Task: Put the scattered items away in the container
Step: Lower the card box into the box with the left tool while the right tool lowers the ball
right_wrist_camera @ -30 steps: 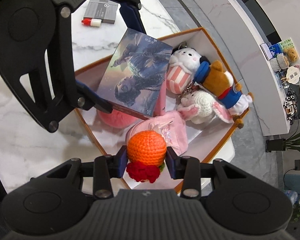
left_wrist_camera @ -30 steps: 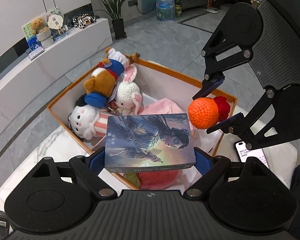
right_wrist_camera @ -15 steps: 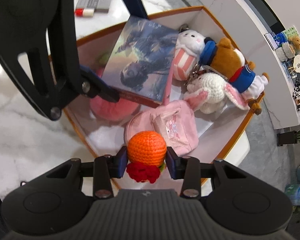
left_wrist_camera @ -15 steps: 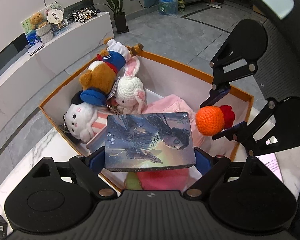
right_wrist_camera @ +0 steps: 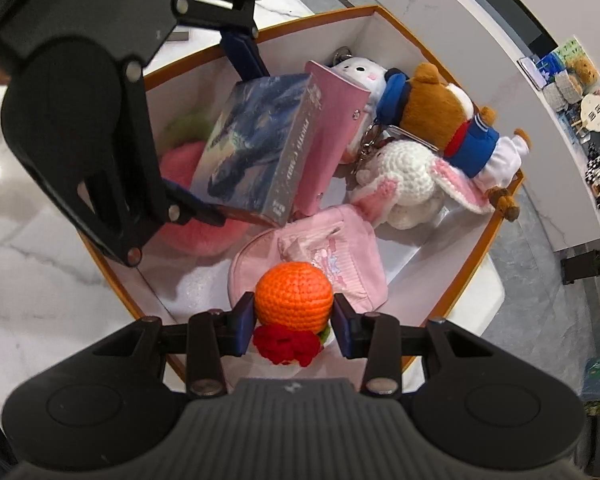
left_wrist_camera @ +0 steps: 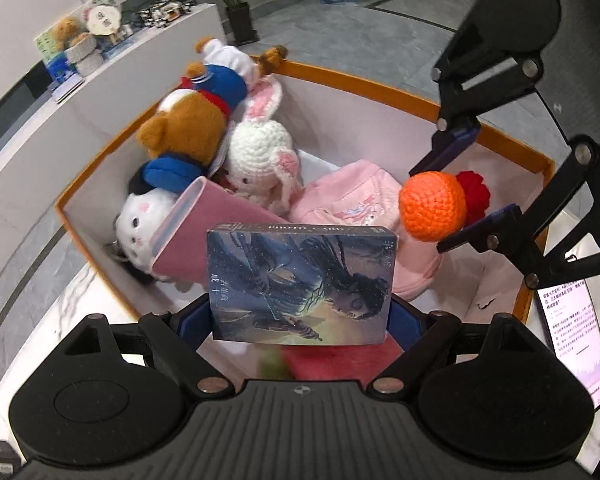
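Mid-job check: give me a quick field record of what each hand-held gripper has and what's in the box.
left hand-held gripper: shut on photo card box, above the container
right hand-held gripper: shut on orange crochet ball
container: orange-rimmed, open top
inside: bear plush, crochet bunny, white plush, pink wallet, pink hat
outside: phone

1. Crocheted yarn, knobbly and matt: orange ball (right_wrist_camera: 293, 295), its red rosette (right_wrist_camera: 286, 347), white rabbit (left_wrist_camera: 260, 160).
2. Soft fuzzy plush: brown bear (left_wrist_camera: 188, 128), white cat toy (left_wrist_camera: 140, 216).
3. Glossy printed card: photo-card box (left_wrist_camera: 300, 286).
4. Smooth pink leatherette with a metal snap: key pouch (right_wrist_camera: 332, 136).
5. Pink cloth, finely ribbed: small hat (right_wrist_camera: 332, 256).
6. Matt white card walls, orange rim: container (left_wrist_camera: 364, 80).
7. Polished veined marble: desk (right_wrist_camera: 28, 280).
8. Matt black plastic, ribbed body, metal rivets: left claw (left_wrist_camera: 300, 316), right claw (right_wrist_camera: 293, 320).
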The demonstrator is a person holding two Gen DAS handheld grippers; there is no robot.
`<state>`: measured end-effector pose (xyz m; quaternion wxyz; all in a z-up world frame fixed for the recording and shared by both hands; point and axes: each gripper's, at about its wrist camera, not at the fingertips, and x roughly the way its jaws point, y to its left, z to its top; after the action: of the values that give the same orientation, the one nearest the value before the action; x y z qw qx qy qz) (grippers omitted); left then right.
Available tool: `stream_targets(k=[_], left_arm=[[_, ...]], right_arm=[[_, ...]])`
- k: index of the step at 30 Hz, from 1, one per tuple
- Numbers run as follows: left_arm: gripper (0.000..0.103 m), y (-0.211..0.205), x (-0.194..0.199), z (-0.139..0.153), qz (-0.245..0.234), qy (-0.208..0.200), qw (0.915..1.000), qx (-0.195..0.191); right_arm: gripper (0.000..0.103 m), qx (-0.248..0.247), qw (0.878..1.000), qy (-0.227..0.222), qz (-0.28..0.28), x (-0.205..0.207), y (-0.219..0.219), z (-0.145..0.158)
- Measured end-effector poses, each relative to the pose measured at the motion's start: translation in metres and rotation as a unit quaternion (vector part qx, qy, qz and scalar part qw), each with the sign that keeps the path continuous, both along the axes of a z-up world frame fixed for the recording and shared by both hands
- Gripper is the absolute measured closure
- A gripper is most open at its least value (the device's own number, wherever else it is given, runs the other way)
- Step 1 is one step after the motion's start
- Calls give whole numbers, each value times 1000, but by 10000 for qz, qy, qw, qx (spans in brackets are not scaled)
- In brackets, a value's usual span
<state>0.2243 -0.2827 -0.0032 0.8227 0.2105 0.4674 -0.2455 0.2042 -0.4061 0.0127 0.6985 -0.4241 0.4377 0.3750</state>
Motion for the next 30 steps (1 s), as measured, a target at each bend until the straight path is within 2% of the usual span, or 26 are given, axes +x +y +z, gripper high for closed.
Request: stream_targets(k=[3,9,10,14,16,30], left_arm=[[0,-3,5,-5,28,102,9999,-34],[0,-11,7,-14,-45,87,9998,145],[0,-11,7,-15,-44,71,9998,178],[0,-13,9,-19,-84,46,9995,316],[0,-13,10,-20,-107,70,9992,370],[0,-13,5,-11,-100,20,9995,311]], right_arm=[[60,57,10000,44,-4,3,-1,0],[60,141,9999,95,-11,5,-3,1],[60,101,9999,41,-90,-8,11,-3],[59,156,9995,152,-209,-12,12,-4],[55,146,9994,109,-290,-15,12,-5],[54,-54,9995,-163,-261,-68,23,0]])
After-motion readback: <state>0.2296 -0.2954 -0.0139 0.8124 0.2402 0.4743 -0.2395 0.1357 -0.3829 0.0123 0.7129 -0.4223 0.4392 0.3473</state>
